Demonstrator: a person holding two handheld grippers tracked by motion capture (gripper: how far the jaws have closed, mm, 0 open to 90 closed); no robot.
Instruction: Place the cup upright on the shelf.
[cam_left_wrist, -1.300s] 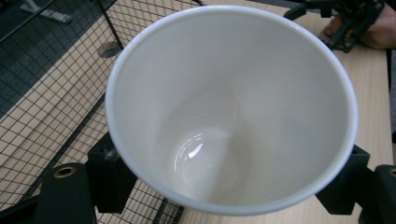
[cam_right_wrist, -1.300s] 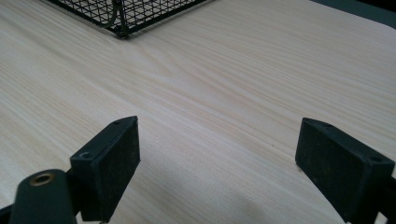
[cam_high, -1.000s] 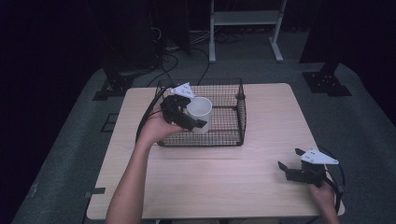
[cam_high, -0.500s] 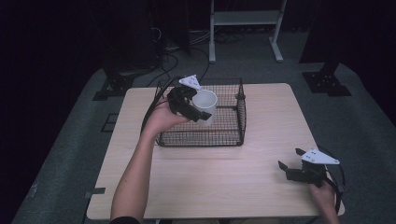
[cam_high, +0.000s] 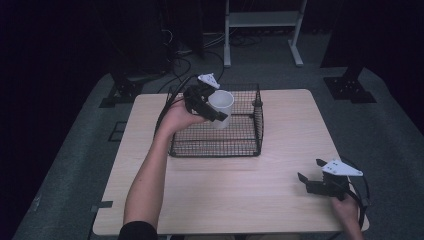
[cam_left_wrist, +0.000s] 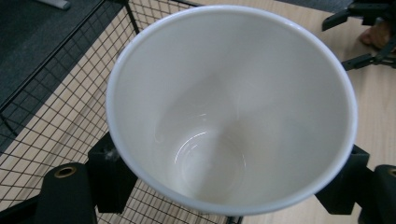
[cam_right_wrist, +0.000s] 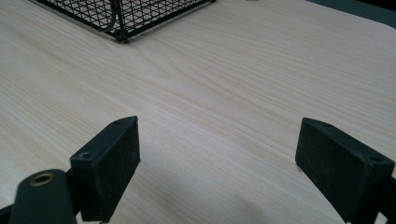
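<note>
Looking down from the high view, a white cup (cam_high: 220, 107) was held clamped by the left gripper (cam_high: 210, 107) above the wire basket (cam_high: 247, 145); the right gripper (cam_high: 320, 182) was rested wide open on the table (cam_high: 240, 195).

Left gripper view: the cup (cam_left_wrist: 231, 107) was squeezed between both jaws over the basket mesh (cam_left_wrist: 51, 116).

Right gripper view: jaws were spread apart over bare table (cam_right_wrist: 219, 93), the basket corner (cam_right_wrist: 121, 18) well apart.

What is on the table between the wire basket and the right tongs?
Nothing: in the high view, bare wood separates the basket from the right tongs. The right gripper view shows the same.

A light wooden table (cam_high: 280, 150) bears a black wire basket (cam_high: 240, 135) (seemingly empty inside).
</note>
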